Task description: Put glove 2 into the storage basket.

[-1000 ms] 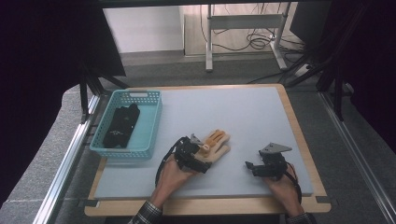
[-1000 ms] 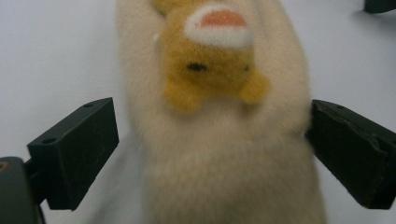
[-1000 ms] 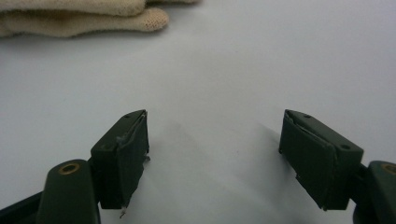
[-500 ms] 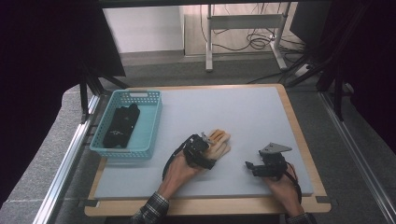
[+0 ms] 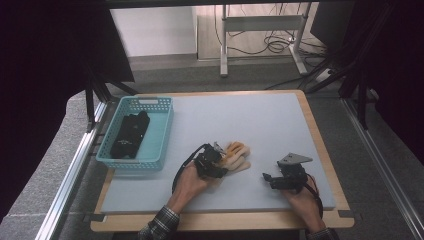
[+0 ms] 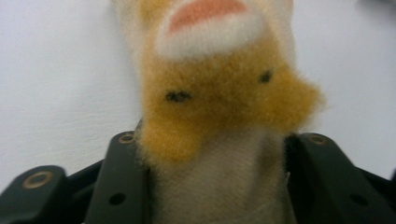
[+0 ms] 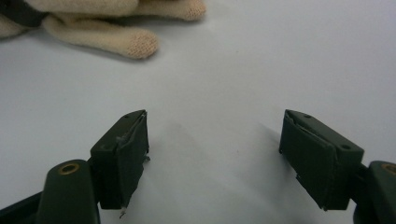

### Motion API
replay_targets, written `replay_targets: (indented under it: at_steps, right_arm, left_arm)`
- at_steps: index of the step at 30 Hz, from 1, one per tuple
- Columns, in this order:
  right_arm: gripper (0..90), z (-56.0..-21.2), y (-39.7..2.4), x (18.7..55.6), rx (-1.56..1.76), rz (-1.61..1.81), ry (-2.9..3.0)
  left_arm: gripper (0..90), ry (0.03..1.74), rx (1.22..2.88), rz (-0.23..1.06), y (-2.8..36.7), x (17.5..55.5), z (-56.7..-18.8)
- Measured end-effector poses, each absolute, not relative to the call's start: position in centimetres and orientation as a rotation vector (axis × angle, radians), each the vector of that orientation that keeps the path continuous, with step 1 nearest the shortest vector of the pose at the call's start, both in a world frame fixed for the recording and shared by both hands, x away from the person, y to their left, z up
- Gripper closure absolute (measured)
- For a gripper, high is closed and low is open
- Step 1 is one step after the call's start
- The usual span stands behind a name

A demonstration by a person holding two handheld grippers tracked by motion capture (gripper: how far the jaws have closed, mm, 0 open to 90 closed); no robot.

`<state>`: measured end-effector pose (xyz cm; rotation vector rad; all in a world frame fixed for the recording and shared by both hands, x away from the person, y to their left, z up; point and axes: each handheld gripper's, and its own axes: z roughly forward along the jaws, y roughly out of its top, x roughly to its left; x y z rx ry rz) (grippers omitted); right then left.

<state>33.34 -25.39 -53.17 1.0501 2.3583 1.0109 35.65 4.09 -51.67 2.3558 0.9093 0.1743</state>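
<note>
A fuzzy cream and orange glove (image 5: pixel 239 154) lies on the grey mat (image 5: pixel 260 117) near the front middle. My left gripper (image 5: pixel 218 156) comes at it from the lower left. Its jaws have just been closing with the glove between them. In the left gripper view the glove's cream cuff (image 6: pixel 224 186) sits squeezed between both black jaws of the left gripper (image 6: pixel 217 179), and its orange fur (image 6: pixel 219 98) spreads out ahead. My right gripper (image 5: pixel 268 180) rests on the mat to the right, open and holding nothing. The right gripper view has that gripper (image 7: pixel 215 154) over bare mat, with the glove's fingertips (image 7: pixel 137 43) at the upper left.
A teal plastic basket (image 5: pixel 145 101) stands at the mat's left side with a black object (image 5: pixel 130 134) lying in it. The mat sits on a wooden board (image 5: pixel 320 145). Dark frame rails run along both sides of the table.
The left gripper has edged forward over the glove's cuff and its jaws have closed on it. The right gripper has stayed where it was.
</note>
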Motion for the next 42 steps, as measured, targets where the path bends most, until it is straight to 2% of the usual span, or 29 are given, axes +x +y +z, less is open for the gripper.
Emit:
replay_targets:
  at_steps: [4, 8, 17, 27, 42]
  right_arm:
    - [23.2, -53.2, -25.4, 33.3, 1.051, 1.012, 2.358]
    - [23.2, -53.2, -25.4, 33.3, 1.051, 1.012, 2.358]
    - [23.2, -53.2, -25.4, 33.3, 1.05, 1.011, 2.358]
    - [23.2, -53.2, -25.4, 33.3, 1.051, 1.012, 2.359]
    - [23.2, -53.2, -25.4, 33.3, 1.05, 1.012, 2.358]
  left_arm:
    - [61.6, 0.901, 2.329, 0.176, 4.6, 35.6, -51.2]
    - [72.9, 0.897, 2.285, 0.174, 5.3, 35.6, -50.2]
    - [75.1, 0.913, 2.281, 0.206, 5.8, 35.7, -49.5]
    - [75.0, 0.998, 2.231, 0.283, 8.1, 36.3, -47.4]
    - [74.8, 1.179, 2.128, 0.458, 14.3, 38.0, -42.0]
